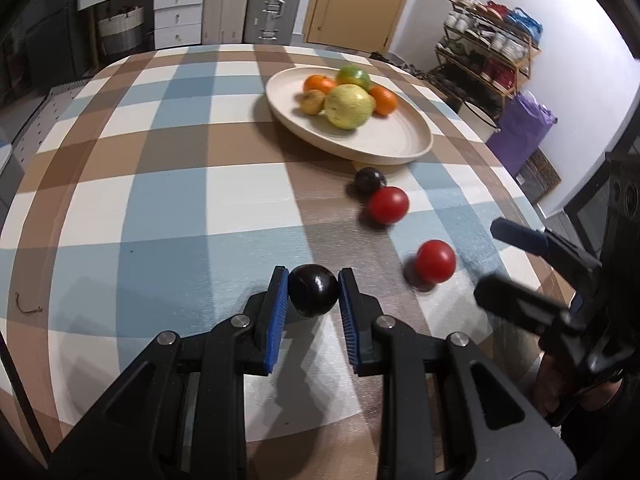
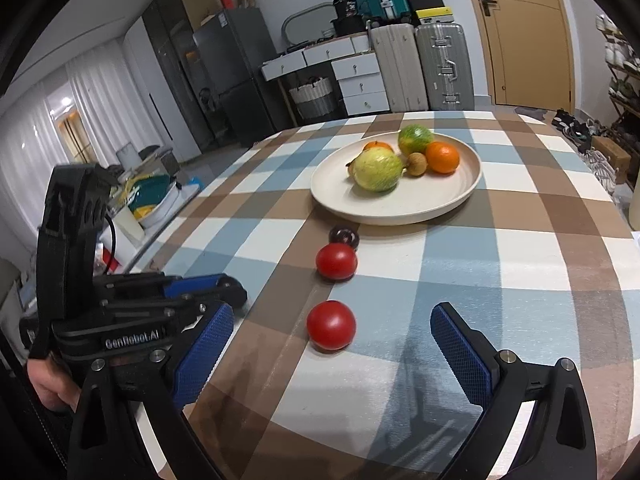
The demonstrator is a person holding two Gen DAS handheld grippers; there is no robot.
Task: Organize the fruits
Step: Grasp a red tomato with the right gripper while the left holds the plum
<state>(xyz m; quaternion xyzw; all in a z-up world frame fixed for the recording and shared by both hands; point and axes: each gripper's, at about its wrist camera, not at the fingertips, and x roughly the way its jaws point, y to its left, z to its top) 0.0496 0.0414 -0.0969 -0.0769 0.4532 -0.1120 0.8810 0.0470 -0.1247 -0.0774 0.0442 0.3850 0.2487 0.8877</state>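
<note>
My left gripper point(image 1: 313, 275) is shut on a dark plum point(image 1: 313, 292), low over the checked cloth at the near edge. A cream plate point(image 1: 400, 152) further back holds oranges, two green-yellow fruits and a small brown one. In front of it lie a second dark plum point(image 1: 370, 180) and a red tomato point(image 1: 388, 205), with another red tomato point(image 1: 435, 261) nearer. My right gripper point(image 2: 332, 312) stands open, its blue pads either side of that nearer tomato point(image 2: 331, 325) and not touching it. In the right wrist view the left gripper point(image 2: 230, 290) hides the held plum.
The checked tablecloth point(image 1: 180, 200) covers the whole table, and a bit of string point(image 1: 28, 307) lies on it at the left. A shoe rack point(image 1: 492, 52) and a purple bag stand beyond the right edge. Suitcases point(image 2: 420, 68) and drawers stand behind.
</note>
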